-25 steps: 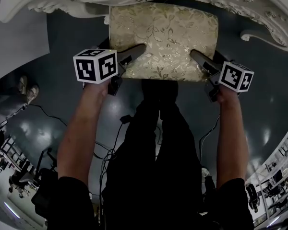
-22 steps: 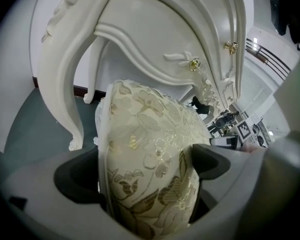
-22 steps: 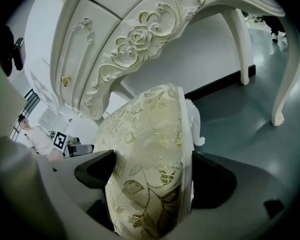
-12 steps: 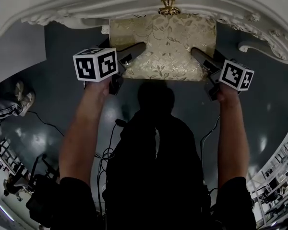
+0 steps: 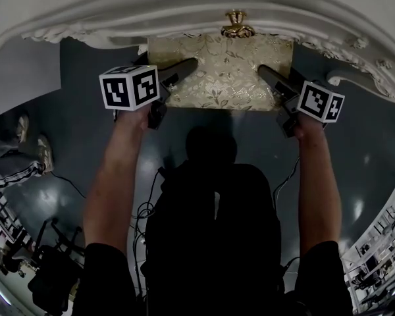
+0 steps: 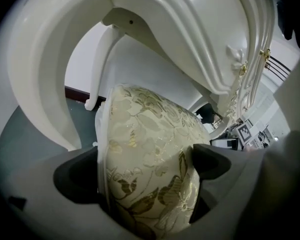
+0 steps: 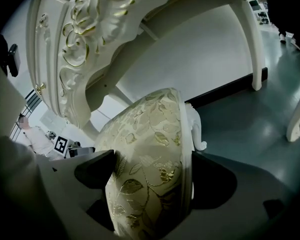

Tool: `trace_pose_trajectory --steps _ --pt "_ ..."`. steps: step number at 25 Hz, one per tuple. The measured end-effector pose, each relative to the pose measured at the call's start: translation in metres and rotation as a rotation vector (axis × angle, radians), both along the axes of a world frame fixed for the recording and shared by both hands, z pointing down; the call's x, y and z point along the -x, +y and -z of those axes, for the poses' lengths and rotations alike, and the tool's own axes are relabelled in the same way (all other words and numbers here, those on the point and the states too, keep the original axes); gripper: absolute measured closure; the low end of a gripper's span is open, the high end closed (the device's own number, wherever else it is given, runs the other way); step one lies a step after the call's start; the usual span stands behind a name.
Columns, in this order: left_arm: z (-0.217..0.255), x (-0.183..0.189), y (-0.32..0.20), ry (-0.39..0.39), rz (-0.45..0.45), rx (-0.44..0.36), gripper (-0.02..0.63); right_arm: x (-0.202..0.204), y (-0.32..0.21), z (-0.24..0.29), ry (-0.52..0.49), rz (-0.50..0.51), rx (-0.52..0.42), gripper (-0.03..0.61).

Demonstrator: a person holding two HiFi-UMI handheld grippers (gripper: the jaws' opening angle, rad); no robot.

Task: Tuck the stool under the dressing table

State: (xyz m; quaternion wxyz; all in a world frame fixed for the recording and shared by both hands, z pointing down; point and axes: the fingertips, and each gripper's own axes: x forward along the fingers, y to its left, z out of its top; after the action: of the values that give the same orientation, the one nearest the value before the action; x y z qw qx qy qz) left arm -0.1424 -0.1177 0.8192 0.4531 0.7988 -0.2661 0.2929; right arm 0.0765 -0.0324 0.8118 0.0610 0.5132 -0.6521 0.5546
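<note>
Head view: the left claw and right claw grip the two near corners of the stool, with the dressing table arching just ahead of and above them.
Left claw: clamped on the left side of the padded seat; in the left gripper view the floral cushion fills the gap between the jaws.
Right claw: clamped on the right side of the seat in the same way, with the cushion pressed between the jaws.
Stool: it sits between the two claws and stretches forward from them. Its far edge is hidden under the table's front rail, and the near part of the seat shows on the claws' side.
Dressing table: its gold handle sits straight ahead of the claws, midway between them and above the seat. One white leg stands ahead of the left claw on its outer side, and another leg stands ahead of the right claw on its outer side.
Step in hand: most likely the push inward, begun but not finished, since much of the seat sticks out.
Next move: it calls for an even, straight push forward from both claws. The seat should stay level, low enough to clear the rail and centred between the legs. Letting go comes only once the near edge is under.
</note>
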Motion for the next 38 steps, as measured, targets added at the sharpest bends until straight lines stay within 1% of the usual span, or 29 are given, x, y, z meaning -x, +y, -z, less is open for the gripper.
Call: trace_pose_trajectory --steps 3,6,9,12,15,17,19,21,22,25,26,28,30,31,32,33,34,35,36,38 --pt "-0.009 -0.001 -0.009 0.004 0.014 -0.009 0.049 -0.002 -0.009 -0.009 -0.014 -0.004 -0.014 0.126" --pt "-0.032 -0.010 -0.044 0.008 0.037 -0.016 0.046 -0.012 -0.047 -0.035 -0.023 -0.006 -0.032 0.126" --pt "-0.042 -0.017 -0.066 0.022 0.058 -0.020 0.046 -0.020 -0.072 -0.046 -0.021 -0.007 -0.055 0.126" --pt "-0.041 -0.019 -0.071 0.037 0.064 -0.012 0.046 -0.022 -0.078 -0.044 -0.019 -0.023 -0.076 0.126" --pt "-0.039 -0.018 -0.065 0.051 0.060 -0.008 0.046 -0.024 -0.071 -0.044 -0.025 -0.045 -0.083 0.126" --pt "-0.040 -0.014 -0.057 0.029 0.053 -0.021 0.046 -0.027 -0.065 -0.043 -0.014 -0.060 -0.085 0.126" --pt "-0.036 -0.009 -0.052 -0.003 0.043 -0.061 0.048 -0.031 -0.056 -0.038 0.038 -0.062 -0.097 0.128" --pt "-0.030 -0.005 -0.046 -0.040 0.030 -0.110 0.049 -0.032 -0.044 -0.029 0.109 -0.029 -0.110 0.129" --pt "-0.027 -0.004 -0.043 -0.059 0.022 -0.131 0.049 -0.030 -0.038 -0.024 0.128 -0.010 -0.113 0.130" --pt "-0.017 -0.002 -0.028 -0.094 0.007 -0.179 0.059 -0.021 -0.022 -0.013 0.142 0.021 -0.111 0.130" --pt "-0.013 -0.001 -0.022 -0.101 0.006 -0.191 0.071 -0.020 -0.018 -0.009 0.148 0.023 -0.110 0.130" --pt "-0.006 0.004 -0.012 -0.127 0.009 -0.218 0.117 -0.017 -0.010 -0.003 0.161 0.018 -0.110 0.132" --pt "0.001 0.015 -0.007 -0.171 0.021 -0.250 0.224 -0.015 -0.003 0.001 0.180 0.011 -0.105 0.142" --pt "0.004 0.021 -0.005 -0.190 0.031 -0.266 0.299 -0.016 0.001 0.002 0.196 0.005 -0.100 0.174" --pt "0.007 0.024 -0.004 -0.202 0.038 -0.282 0.358 -0.018 0.005 0.003 0.216 -0.004 -0.094 0.247" --pt "0.010 0.026 -0.002 -0.209 0.042 -0.297 0.396 -0.021 0.008 0.003 0.234 -0.014 -0.088 0.326" --pt "0.013 0.026 0.000 -0.213 0.044 -0.311 0.436 -0.024 0.010 0.003 0.243 -0.022 -0.082 0.389" --pt "0.015 0.025 0.003 -0.216 0.044 -0.324 0.476 -0.025 0.012 0.003 0.247 -0.023 -0.078 0.420" --pt "0.017 0.024 0.005 -0.218 0.044 -0.334 0.497 -0.025 0.013 0.002 0.250 -0.019 -0.073 0.433" --pt "0.019 0.023 0.012 -0.227 0.049 -0.339 0.523 -0.022 0.017 0.001 0.263 0.001 -0.061 0.433"
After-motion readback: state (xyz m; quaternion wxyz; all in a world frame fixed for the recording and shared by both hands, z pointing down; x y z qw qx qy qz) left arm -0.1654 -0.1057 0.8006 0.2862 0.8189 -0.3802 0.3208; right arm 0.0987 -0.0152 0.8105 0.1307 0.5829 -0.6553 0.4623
